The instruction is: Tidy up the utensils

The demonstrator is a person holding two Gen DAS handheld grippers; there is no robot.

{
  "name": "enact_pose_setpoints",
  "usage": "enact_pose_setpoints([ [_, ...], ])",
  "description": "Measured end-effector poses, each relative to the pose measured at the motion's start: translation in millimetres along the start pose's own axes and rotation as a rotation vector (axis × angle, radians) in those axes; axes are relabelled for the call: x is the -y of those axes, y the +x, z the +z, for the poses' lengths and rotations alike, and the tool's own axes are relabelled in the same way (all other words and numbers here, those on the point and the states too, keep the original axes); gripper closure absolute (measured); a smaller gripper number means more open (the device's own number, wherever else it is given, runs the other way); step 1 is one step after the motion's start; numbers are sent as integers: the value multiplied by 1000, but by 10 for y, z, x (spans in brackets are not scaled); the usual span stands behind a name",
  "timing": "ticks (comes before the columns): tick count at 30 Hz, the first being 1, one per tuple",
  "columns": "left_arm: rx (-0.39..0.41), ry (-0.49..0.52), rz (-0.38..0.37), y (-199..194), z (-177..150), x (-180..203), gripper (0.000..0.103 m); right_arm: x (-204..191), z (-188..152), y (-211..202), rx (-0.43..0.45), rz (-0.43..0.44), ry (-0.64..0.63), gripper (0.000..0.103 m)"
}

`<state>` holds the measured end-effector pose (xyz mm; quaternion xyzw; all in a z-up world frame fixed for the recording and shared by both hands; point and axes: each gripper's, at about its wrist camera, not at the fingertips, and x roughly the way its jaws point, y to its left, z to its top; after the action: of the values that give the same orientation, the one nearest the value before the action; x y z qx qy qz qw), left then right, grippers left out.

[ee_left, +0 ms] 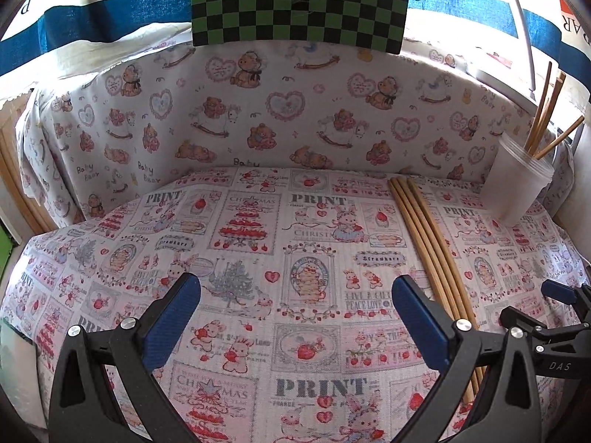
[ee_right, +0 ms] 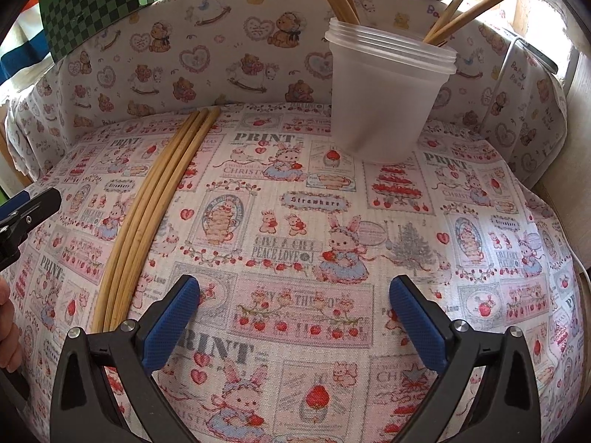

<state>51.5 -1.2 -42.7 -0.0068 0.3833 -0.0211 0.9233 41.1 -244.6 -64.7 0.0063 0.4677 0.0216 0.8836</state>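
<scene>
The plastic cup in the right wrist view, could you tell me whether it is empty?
No, several chopsticks stand inside the plastic cup, sticking out above its rim.

The printed tablecloth [ee_left: 258,229] carried repeated panels reading "PRINT", "Strawbare", "CHRISTMAS" and "PEACE LOVE". The bear-patterned cloth [ee_left: 221,110] behind it bore "Baby Bear" in several places. The black frame of the right gripper [ee_left: 561,295], seen from the left wrist view, was marked "DAS". Lettering on the blue-striped fabric [ee_left: 110,18] at the top was cut off and unreadable.
</scene>
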Motion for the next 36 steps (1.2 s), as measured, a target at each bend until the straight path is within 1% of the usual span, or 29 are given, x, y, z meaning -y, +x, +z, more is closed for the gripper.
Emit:
enact_pose_setpoints([
  [5,11,-26,-14,-16,-1,-60,0,-1,-6,-5,0,0,0,0],
  [10,29,-9,-16,-55,-10,-20,0,0,-7,-6,0,0,0,0],
  [18,120,-17,-20,-229,-20,-37,0,1,-3,-3,0,1,0,0],
  [27,141,9,-23,-271,-28,19,0,2,1,-1,-1,1,1,0],
  [33,134,11,-20,-265,-27,32,0,3,4,1,-1,2,1,0],
  [36,158,9,-17,-306,-35,20,0,3,4,1,-1,2,1,0],
])
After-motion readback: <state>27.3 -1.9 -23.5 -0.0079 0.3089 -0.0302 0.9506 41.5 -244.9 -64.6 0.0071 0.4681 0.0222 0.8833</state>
